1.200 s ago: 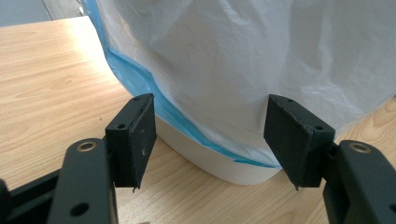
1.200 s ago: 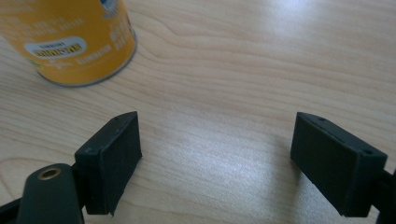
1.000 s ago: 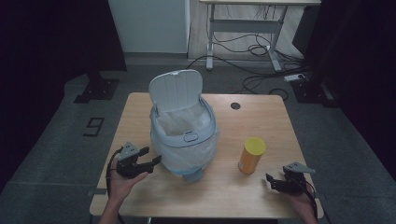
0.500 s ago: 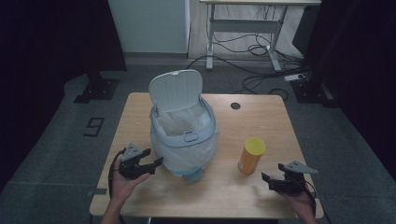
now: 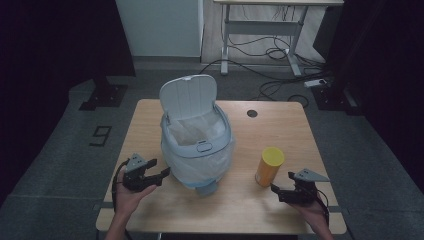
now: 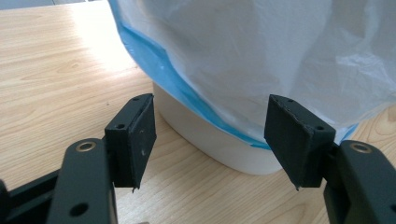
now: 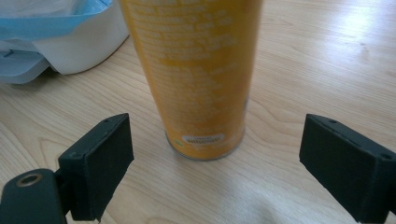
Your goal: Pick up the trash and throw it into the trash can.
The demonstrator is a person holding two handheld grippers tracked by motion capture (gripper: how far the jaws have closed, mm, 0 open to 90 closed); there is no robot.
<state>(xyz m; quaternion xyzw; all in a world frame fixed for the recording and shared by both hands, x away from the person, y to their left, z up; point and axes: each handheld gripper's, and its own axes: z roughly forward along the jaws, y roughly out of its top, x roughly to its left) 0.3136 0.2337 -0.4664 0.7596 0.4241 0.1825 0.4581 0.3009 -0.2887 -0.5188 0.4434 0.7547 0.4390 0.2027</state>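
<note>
A light wooden table (image 5: pixel 280 125) with rounded corners and a small dark round hole (image 5: pixel 252 113) near its far edge stands on grey floor. On it stand a white bin (image 5: pixel 197 142), lid raised and lined with a pale bag, and, near its right, an upright yellow canister (image 5: pixel 269 166).

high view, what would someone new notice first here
The pale blue bin at the middle of the wooden table, lid up and lined with a white bag. Next the yellow can standing upright to its right, with the open right gripper just short of it and the open left gripper beside the bin.
</note>
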